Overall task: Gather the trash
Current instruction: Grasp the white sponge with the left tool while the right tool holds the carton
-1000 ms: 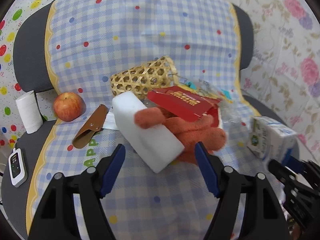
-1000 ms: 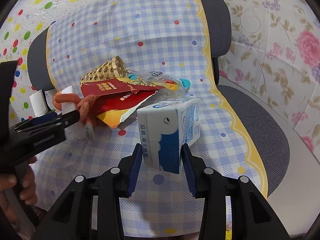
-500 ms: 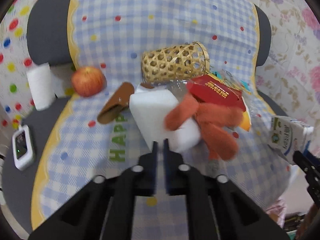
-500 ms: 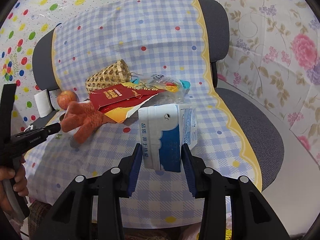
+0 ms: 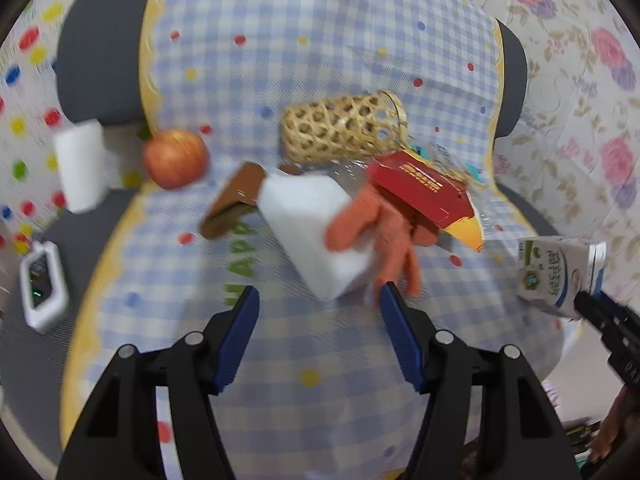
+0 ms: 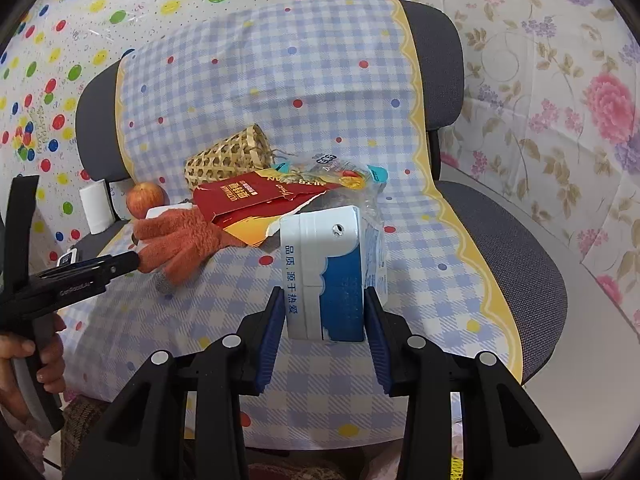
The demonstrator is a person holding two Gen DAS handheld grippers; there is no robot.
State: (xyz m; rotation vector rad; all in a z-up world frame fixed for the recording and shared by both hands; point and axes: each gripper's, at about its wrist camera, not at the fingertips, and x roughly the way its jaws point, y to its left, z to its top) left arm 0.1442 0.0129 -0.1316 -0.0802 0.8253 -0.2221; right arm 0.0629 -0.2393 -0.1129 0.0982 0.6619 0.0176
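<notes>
Two handheld grippers work over a gray office chair point(image 6: 516, 248) draped in a blue checked cloth point(image 6: 280, 92) dotted with colored spots. The right gripper point(image 6: 324, 312) pinches a white and blue milk carton point(image 6: 332, 264) between its blue pads, holding it upright above the front of the seat; in the left wrist view the same carton point(image 5: 556, 276) shows at the right edge, clear of the pile. The left gripper point(image 5: 320, 304) has its fingers spread wide with nothing between them, tips just short of a white foam block point(image 5: 312, 232) and an orange fuzzy glove point(image 5: 384, 232) draped over that block.

Behind the glove lies a torn red cardboard box point(image 5: 420, 192) with a yellow inside, resting partly on a crumpled clear plastic wrapper point(image 6: 344, 176). A woven bamboo basket point(image 5: 344, 128) lies on its side against the chair back, just beyond the box. To the left sit a red apple point(image 5: 176, 158) and a brown leather pouch point(image 5: 234, 204), the pouch touching the foam block. A roll of white paper point(image 5: 78, 168) stands at the seat's left edge, and a small white device with a screen point(image 5: 42, 284) lies nearer the camera. The left wrist view is blurred.
</notes>
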